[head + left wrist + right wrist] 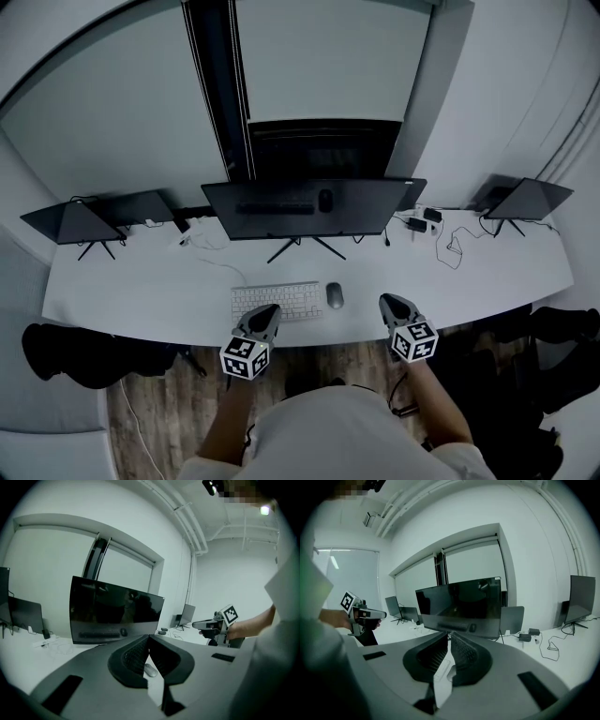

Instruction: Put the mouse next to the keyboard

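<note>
Fingers (133,656) shut: L gripper (271,308), R gripper (388,301); mouse (335,295) by kbd (277,302).

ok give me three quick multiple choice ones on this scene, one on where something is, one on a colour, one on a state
1. The mouse lies:
A) left of the keyboard
B) right of the keyboard
C) on top of the keyboard

2. The keyboard is:
A) black
B) white
C) red

3. The fingers of the right gripper are:
A) wide open
B) shut on the mouse
C) shut with nothing between them

Answers:
1 B: the head view shows the mouse just off the keyboard's right end.
2 B: its keys and case look white in the head view.
3 C: the right gripper view shows the fingers meeting at their tips, and the mouse lies apart from them.
</note>
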A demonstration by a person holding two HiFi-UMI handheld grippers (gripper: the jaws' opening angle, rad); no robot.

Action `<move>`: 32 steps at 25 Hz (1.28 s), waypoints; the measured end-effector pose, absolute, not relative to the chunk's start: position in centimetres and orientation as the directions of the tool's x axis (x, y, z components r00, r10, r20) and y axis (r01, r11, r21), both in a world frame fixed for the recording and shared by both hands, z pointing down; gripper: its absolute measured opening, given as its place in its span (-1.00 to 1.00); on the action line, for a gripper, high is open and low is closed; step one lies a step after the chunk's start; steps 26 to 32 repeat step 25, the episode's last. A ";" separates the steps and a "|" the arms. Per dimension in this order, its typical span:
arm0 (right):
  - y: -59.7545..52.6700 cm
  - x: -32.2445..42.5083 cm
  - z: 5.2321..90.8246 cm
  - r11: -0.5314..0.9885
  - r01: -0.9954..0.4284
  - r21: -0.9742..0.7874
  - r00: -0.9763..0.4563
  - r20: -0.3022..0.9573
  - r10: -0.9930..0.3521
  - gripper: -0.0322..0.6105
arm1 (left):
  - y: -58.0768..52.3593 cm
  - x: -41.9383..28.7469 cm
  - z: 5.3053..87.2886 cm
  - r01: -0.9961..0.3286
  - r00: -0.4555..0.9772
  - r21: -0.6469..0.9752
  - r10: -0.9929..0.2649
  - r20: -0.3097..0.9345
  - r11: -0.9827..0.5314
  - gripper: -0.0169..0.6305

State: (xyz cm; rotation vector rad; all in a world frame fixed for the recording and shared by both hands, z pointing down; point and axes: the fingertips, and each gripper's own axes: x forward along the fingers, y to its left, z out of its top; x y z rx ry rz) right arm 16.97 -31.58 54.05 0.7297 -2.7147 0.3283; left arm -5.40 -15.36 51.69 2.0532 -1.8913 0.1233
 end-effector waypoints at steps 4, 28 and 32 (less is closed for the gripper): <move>-31.9 17.2 53.8 0.849 -0.508 -0.144 -0.830 0.346 -0.438 -0.76 | -15.7 -4.9 51.6 -0.981 0.102 0.187 -0.949 0.297 -0.047 -0.89; -32.7 17.9 53.8 0.860 -0.487 -0.150 -0.845 0.329 -0.421 -0.76 | -16.5 -3.2 51.6 -0.985 0.090 0.171 -0.951 0.297 -0.040 -0.89; -32.7 17.9 53.8 0.860 -0.487 -0.150 -0.845 0.329 -0.421 -0.76 | -16.5 -3.2 51.6 -0.985 0.090 0.171 -0.951 0.297 -0.040 -0.89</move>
